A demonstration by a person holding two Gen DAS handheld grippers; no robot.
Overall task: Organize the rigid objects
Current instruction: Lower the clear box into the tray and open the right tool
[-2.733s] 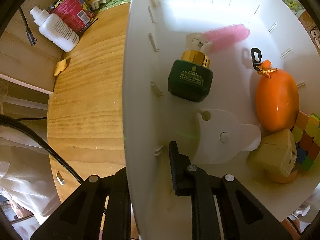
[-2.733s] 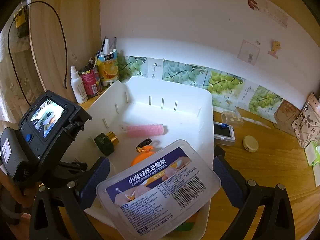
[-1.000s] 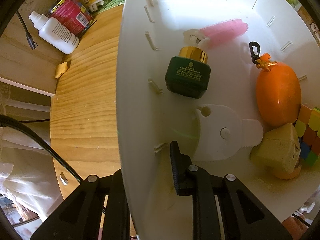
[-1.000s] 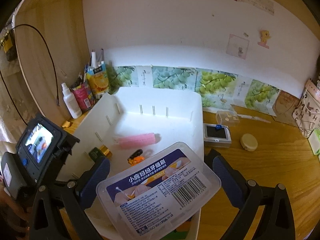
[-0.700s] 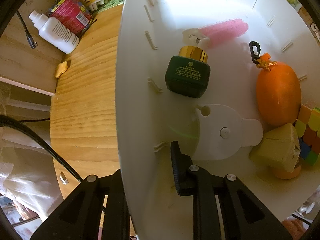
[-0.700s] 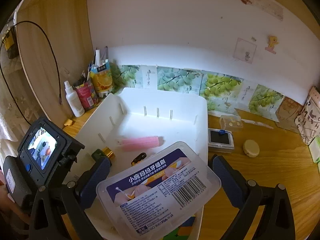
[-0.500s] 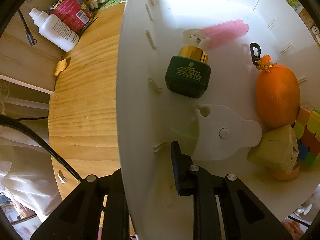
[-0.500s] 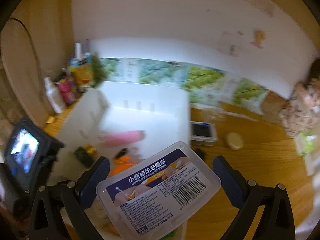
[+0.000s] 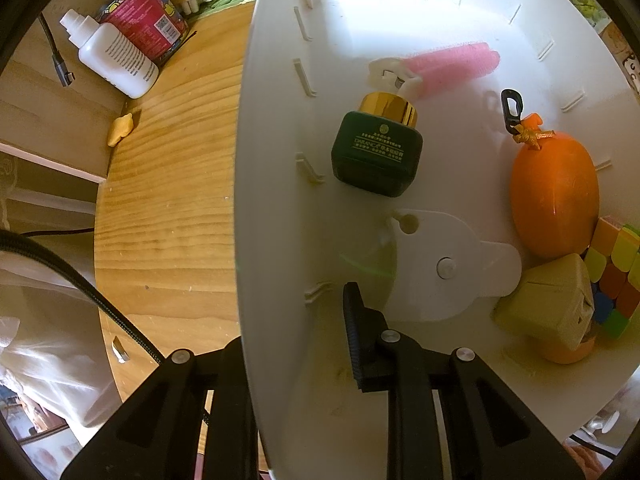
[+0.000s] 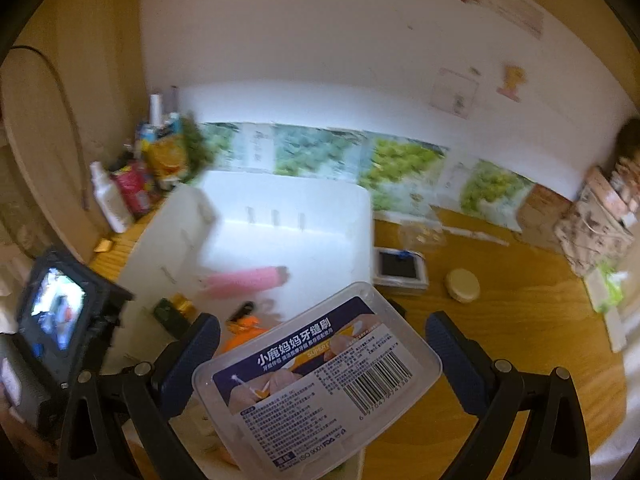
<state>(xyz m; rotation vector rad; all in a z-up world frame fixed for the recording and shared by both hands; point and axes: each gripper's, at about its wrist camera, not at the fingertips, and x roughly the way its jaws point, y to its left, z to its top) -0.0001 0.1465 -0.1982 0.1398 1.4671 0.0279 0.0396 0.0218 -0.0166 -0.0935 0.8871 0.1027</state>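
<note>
A clear plastic box (image 10: pixel 320 384) with a blue printed label and barcode sits between the blue pads of my right gripper (image 10: pixel 322 324), which is shut on it above the near end of the white bin (image 10: pixel 304 208). My left gripper (image 9: pixel 294 312) points straight down and straddles the bin's left wall (image 9: pixel 246 200), one finger outside and one inside, shut on that wall. Inside the bin lie a green bottle with a gold cap (image 9: pixel 378 156), a pink roller (image 9: pixel 452 66), an orange egg-shaped thing (image 9: pixel 556 196), a flat white lid (image 9: pixel 440 264), a tan block (image 9: pixel 548 304) and a colour cube (image 9: pixel 616 280).
Left of the bin on the wooden table (image 9: pixel 168 200) stand a white bottle (image 9: pixel 116 60) and a red can (image 9: pixel 140 20). Right of the bin lie a small black-topped box (image 10: pixel 400 268) and a round tan lid (image 10: pixel 463 285). A wall closes the back.
The right wrist view has swung slightly and gone blurred, with the clear box still fixed between the fingers. The left wrist view is unchanged.
</note>
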